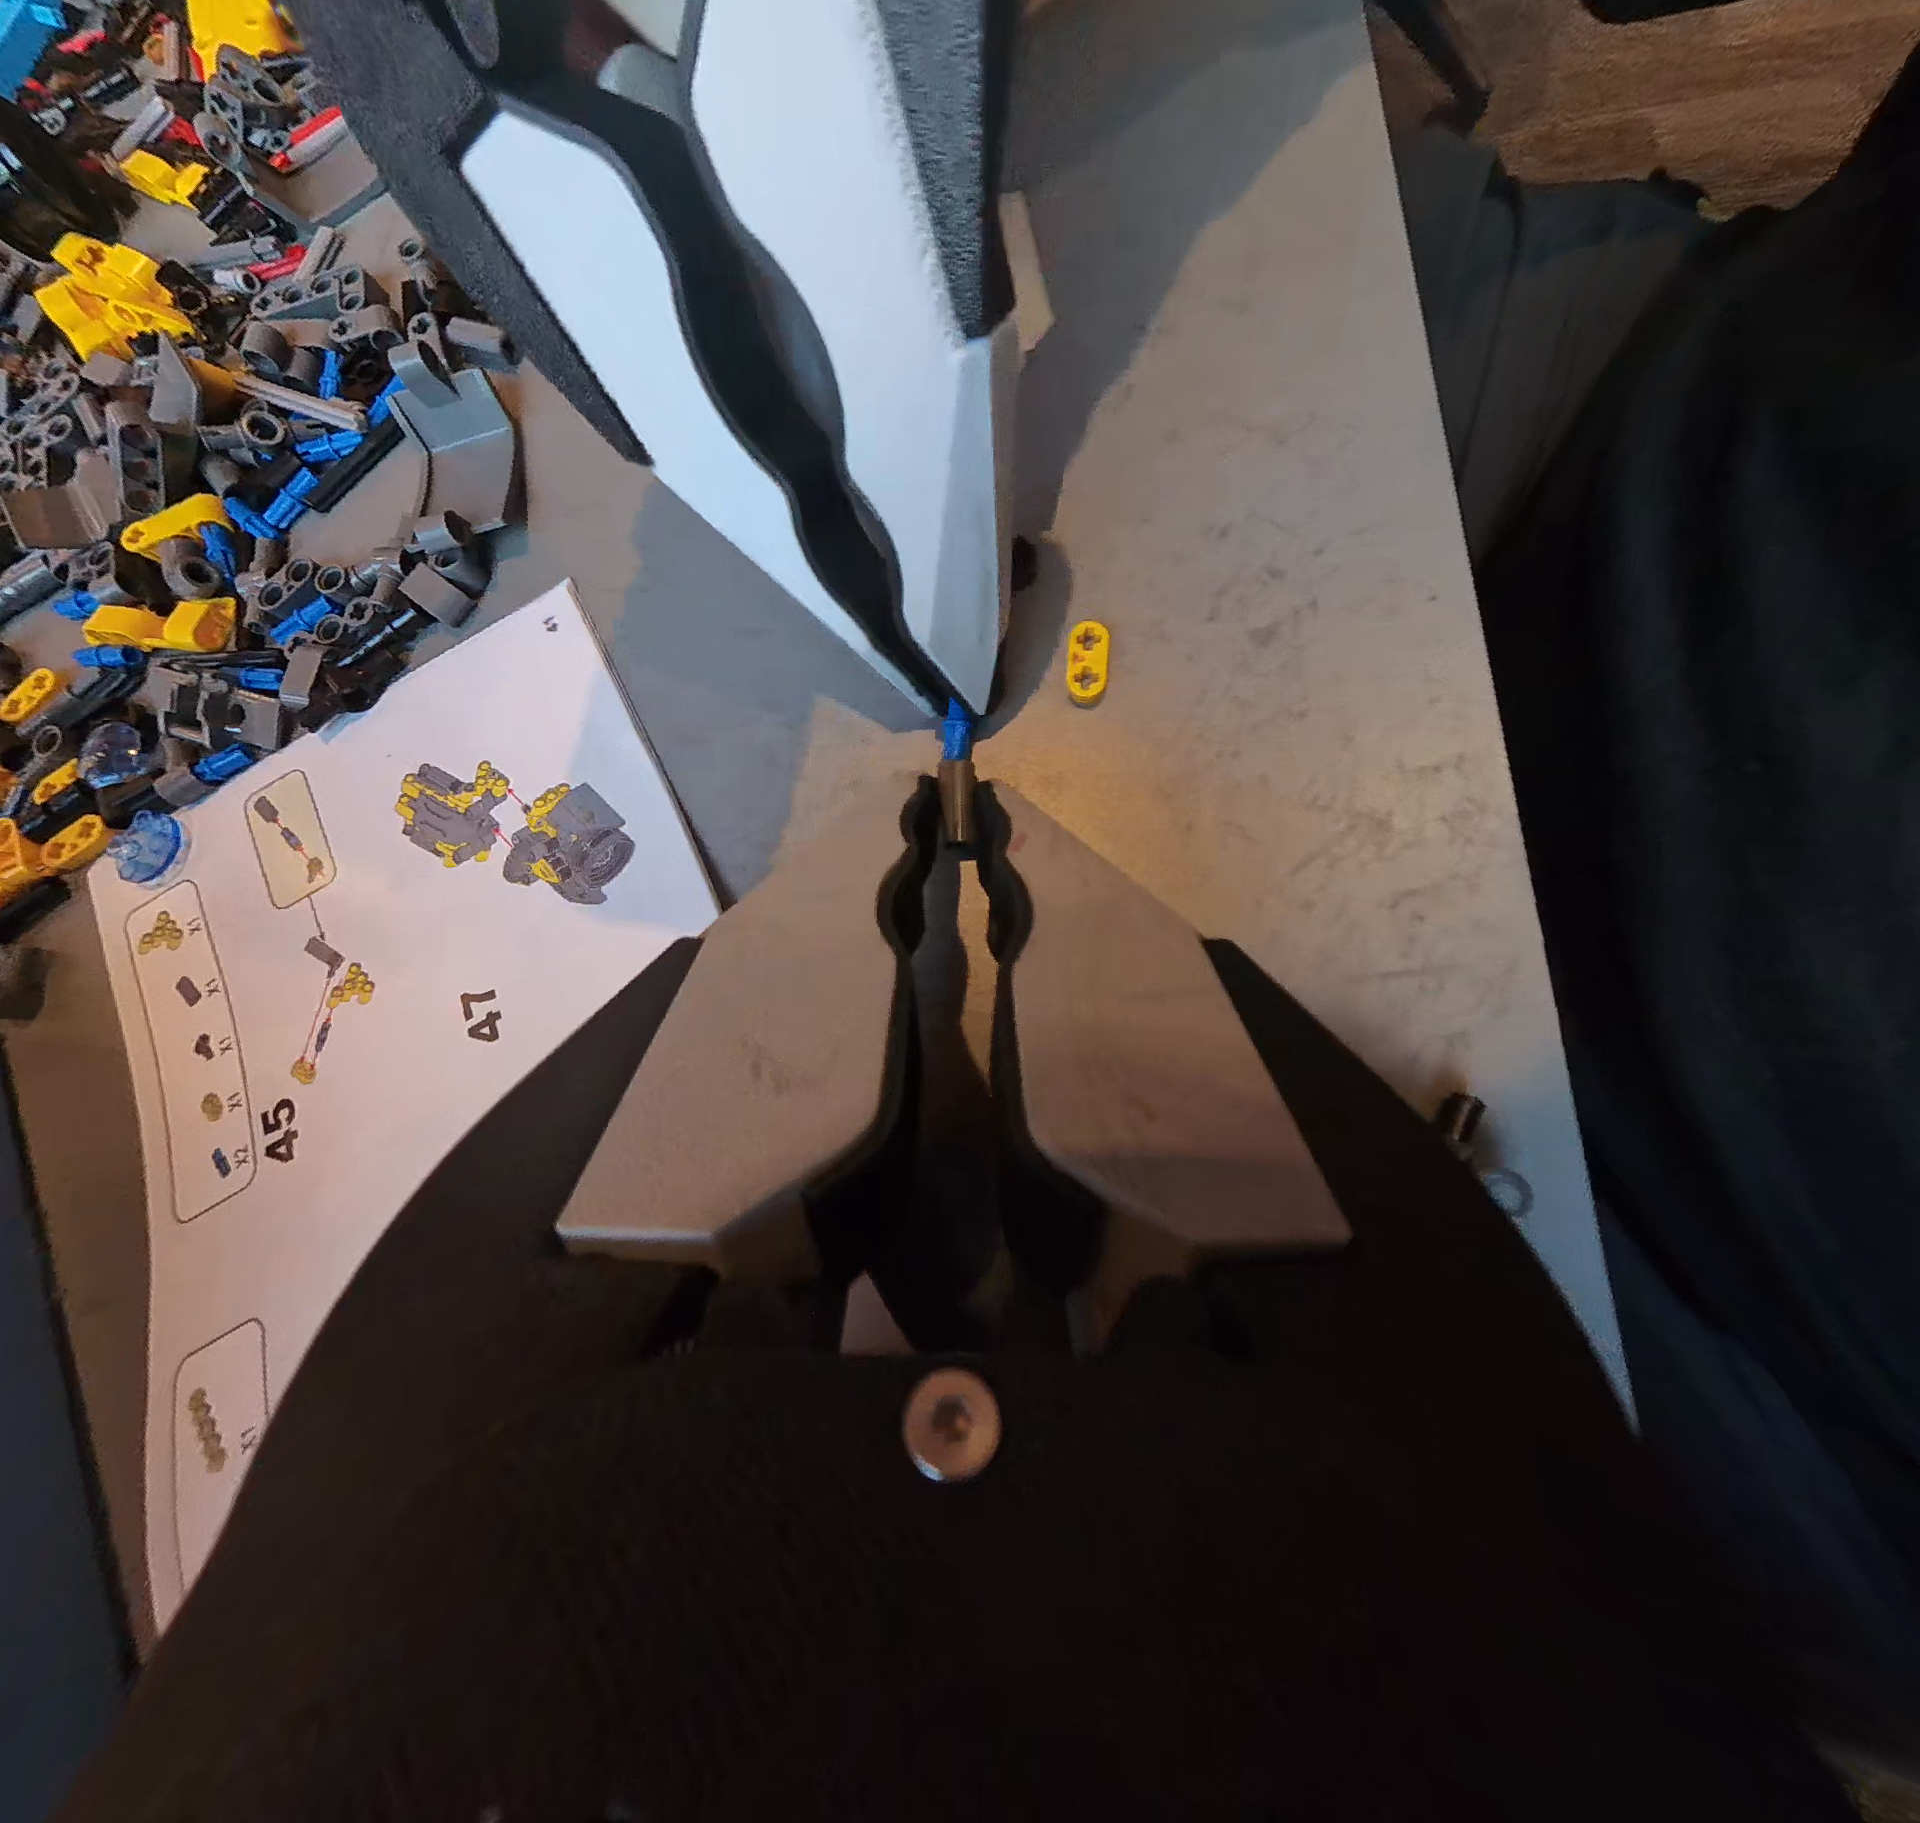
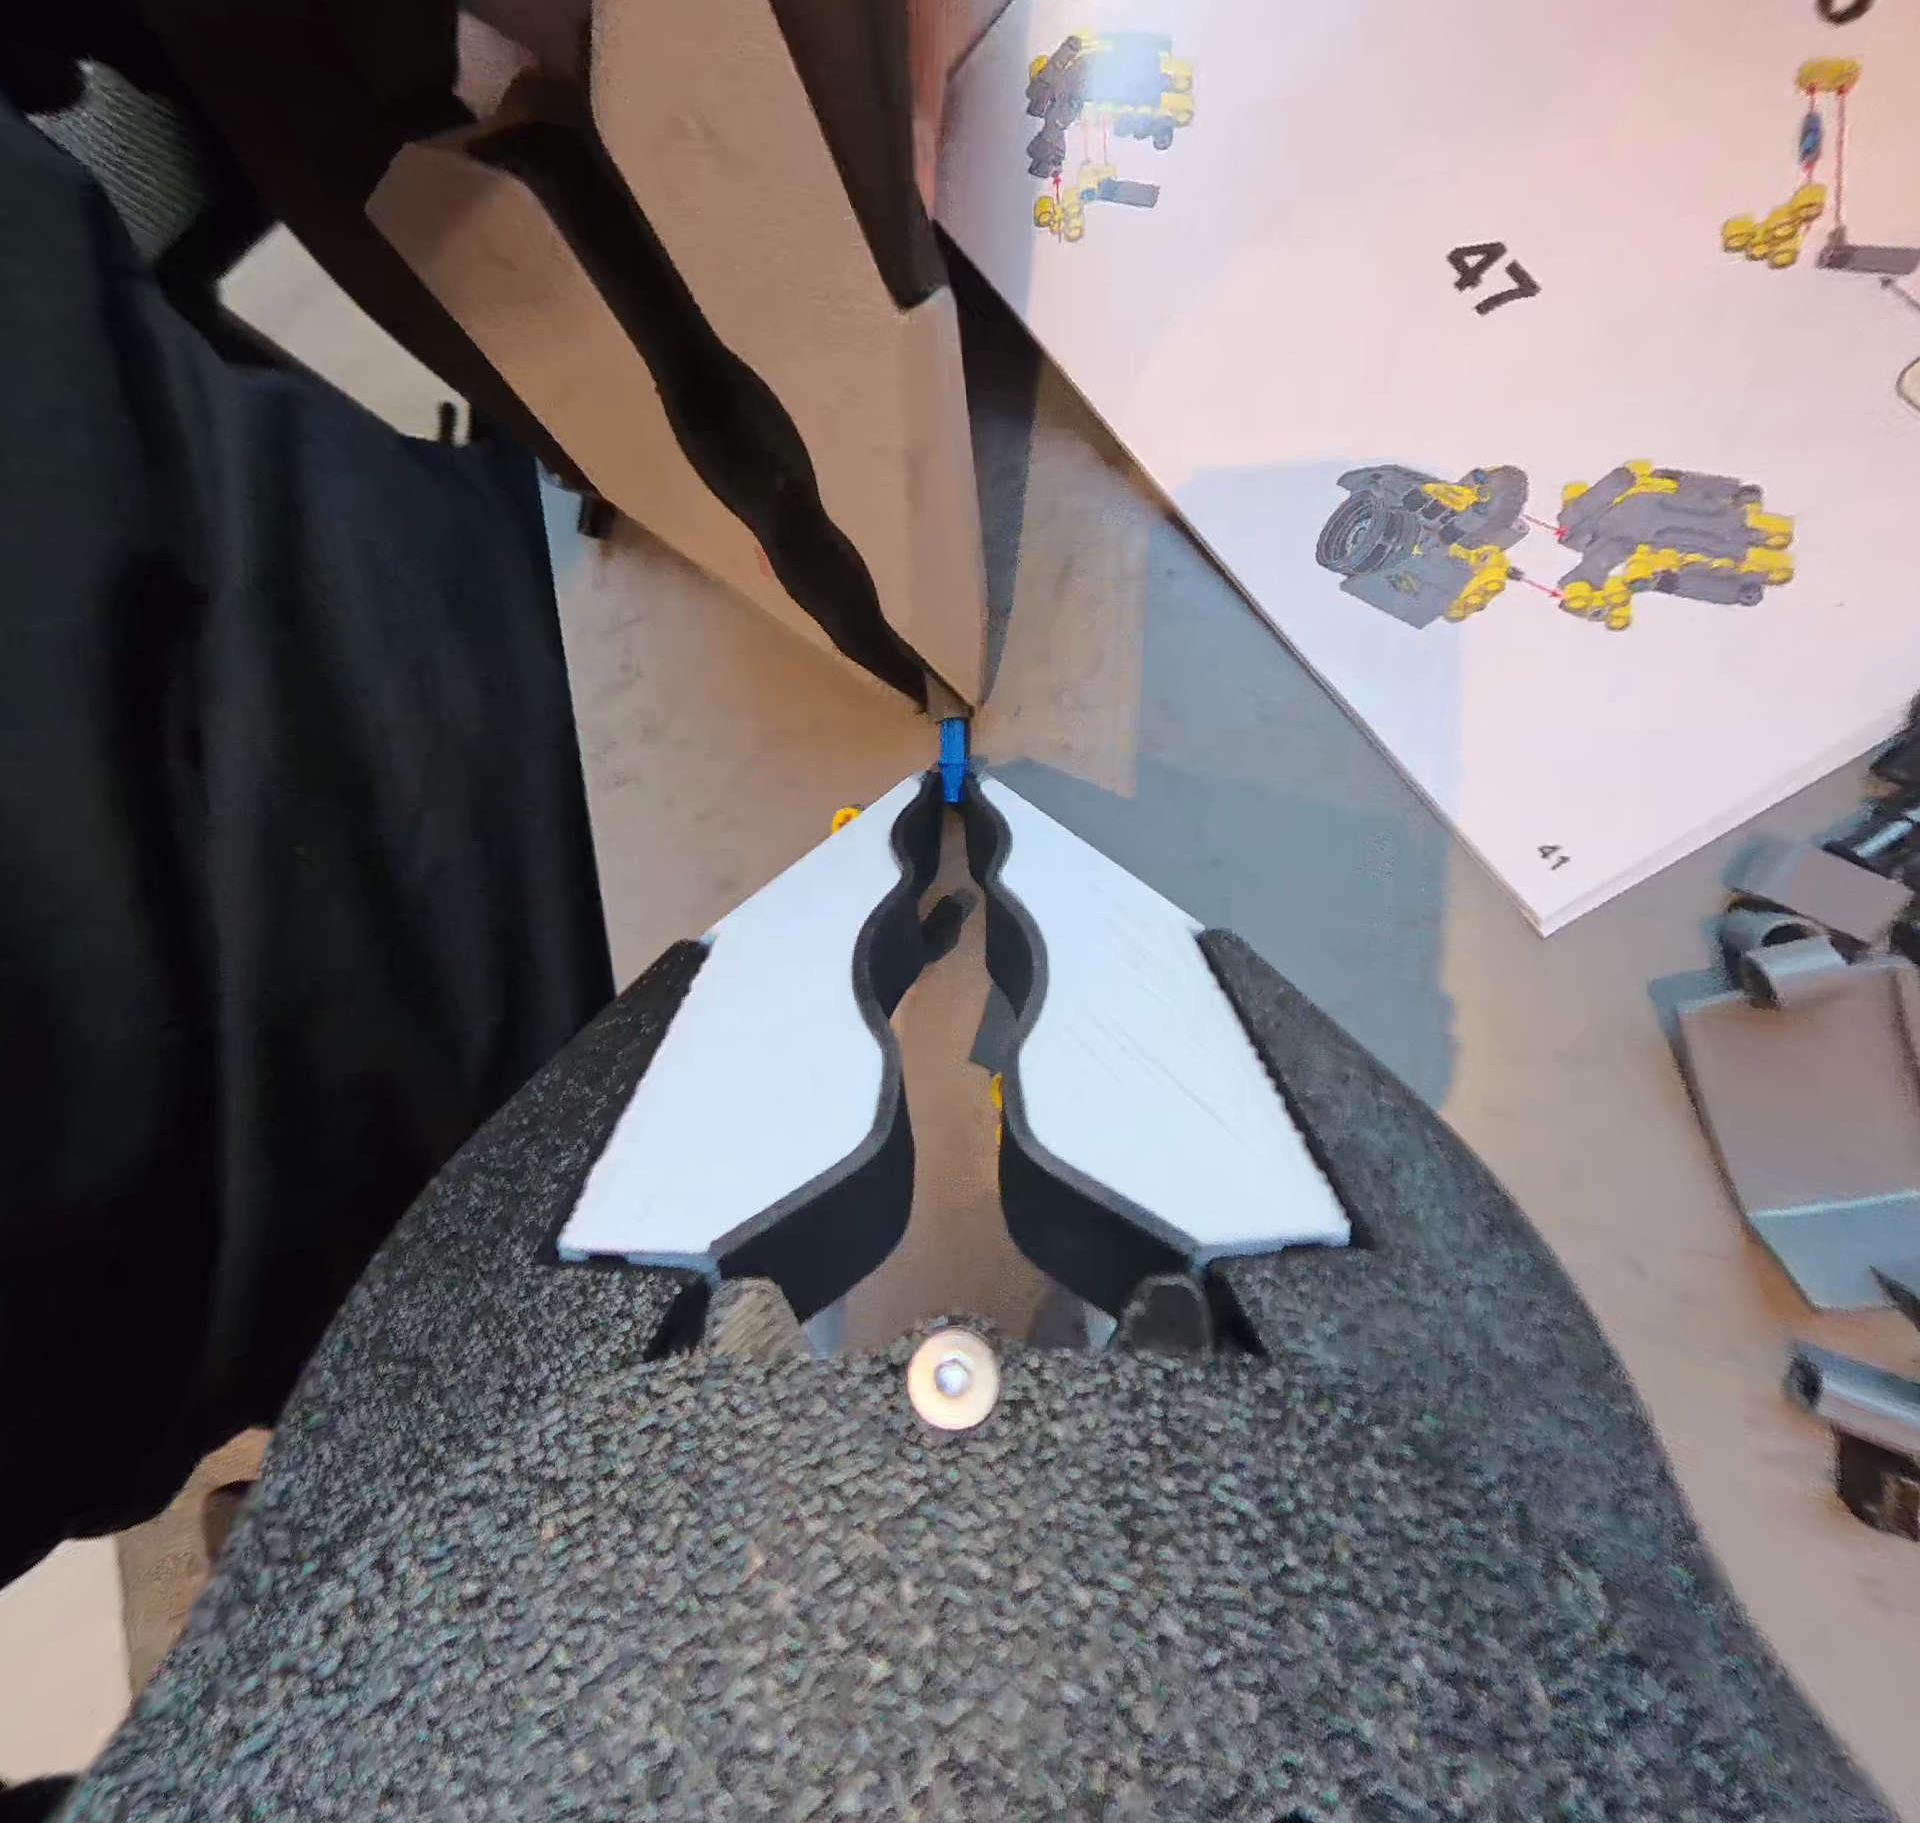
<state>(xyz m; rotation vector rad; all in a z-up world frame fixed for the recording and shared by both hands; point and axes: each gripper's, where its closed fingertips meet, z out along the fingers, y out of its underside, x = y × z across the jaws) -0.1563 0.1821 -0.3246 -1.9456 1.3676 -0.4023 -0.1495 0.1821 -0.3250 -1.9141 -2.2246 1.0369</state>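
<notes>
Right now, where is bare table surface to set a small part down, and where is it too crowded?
Bare grey table lies beyond the small yellow piece, toward the table's right edge. A narrower bare strip runs between the instruction sheet and the right gripper. The loose brick pile at far left is crowded. Both grippers meet at the blue pin.

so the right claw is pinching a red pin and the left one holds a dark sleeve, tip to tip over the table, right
Not quite: the pin in the right claw is blue, not red, as the right wrist view shows. The rest stands: the left claw holds the dark sleeve, tip to tip over the table.
</notes>
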